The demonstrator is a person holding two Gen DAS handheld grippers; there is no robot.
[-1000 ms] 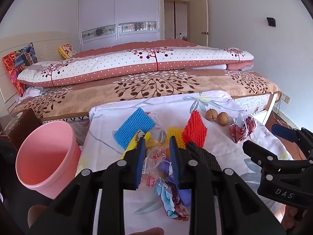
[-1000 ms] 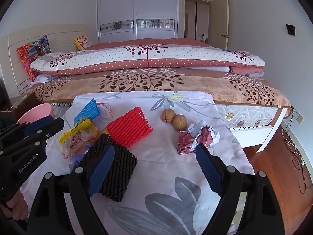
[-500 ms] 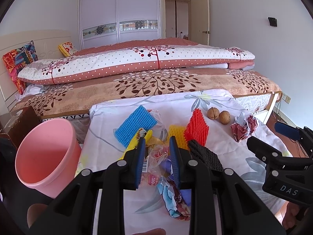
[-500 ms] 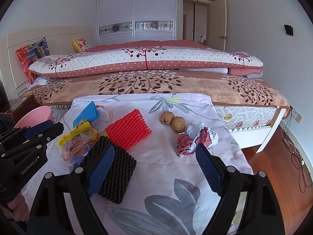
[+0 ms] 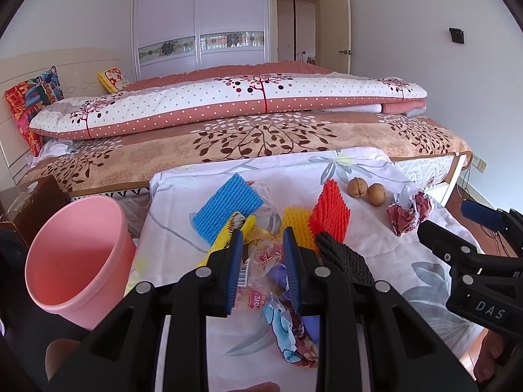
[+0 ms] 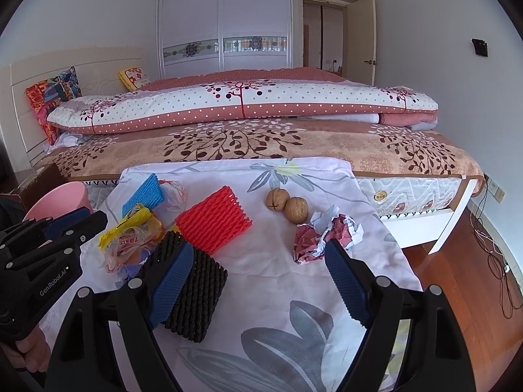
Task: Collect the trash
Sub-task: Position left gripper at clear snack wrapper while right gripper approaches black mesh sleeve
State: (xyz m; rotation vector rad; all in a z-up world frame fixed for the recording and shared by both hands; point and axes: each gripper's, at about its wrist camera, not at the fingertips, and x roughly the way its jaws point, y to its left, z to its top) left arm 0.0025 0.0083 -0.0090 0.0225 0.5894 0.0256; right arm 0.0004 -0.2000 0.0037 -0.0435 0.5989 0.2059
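Left tongs (image 5: 261,261) pinch the clear snack wrapper (image 5: 258,274) mid-desk, light, crinkly, slippery, so grip bunched film; right tongs (image 6: 251,281) gape empty over the black foam net (image 6: 193,290); pink bin (image 5: 75,254) sits left.

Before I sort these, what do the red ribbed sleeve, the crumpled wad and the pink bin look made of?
Red ribbed sleeve: looks like soft foam netting, matte, open diamond mesh. Crumpled wad: probably paper, sharp creases, red print with white backing. Pink bin: seemingly rigid plastic, smooth with slight sheen.
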